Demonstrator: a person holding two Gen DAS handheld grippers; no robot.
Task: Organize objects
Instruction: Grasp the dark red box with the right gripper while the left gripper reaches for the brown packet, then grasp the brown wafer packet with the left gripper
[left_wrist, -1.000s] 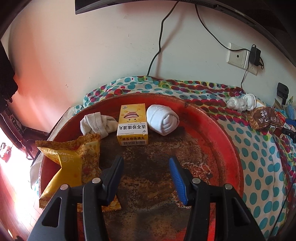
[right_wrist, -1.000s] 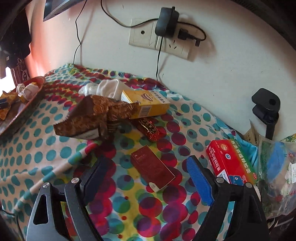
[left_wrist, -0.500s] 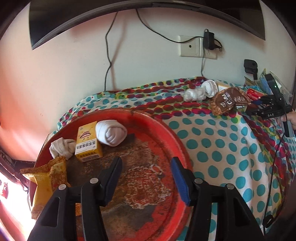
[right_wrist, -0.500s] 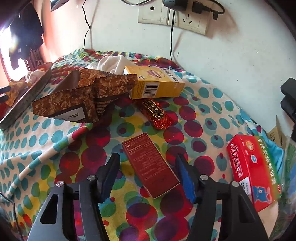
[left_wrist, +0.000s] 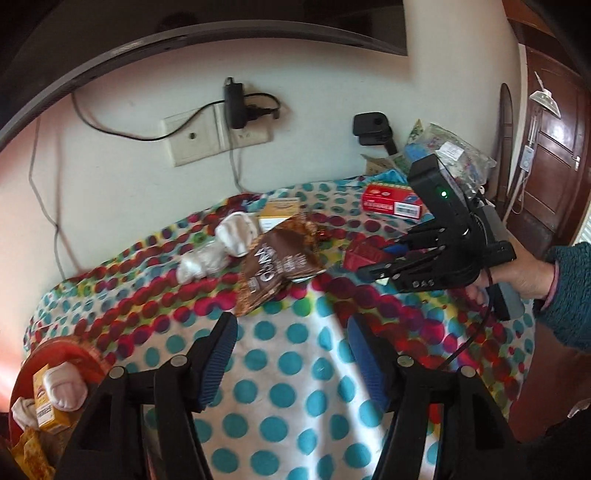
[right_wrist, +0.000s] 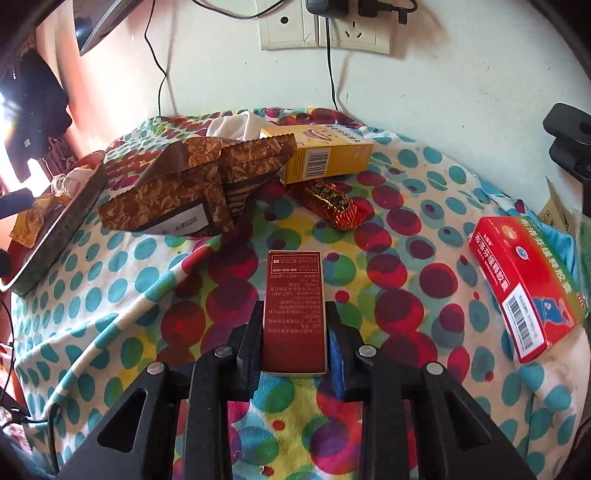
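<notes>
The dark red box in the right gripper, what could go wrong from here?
The right gripper has just been closing on the dark red box, gripping only its near end, so the far end may sag or slip out. The left gripper, open and empty, faces the same spot, so the two could collide over the brown snack bag.
</notes>
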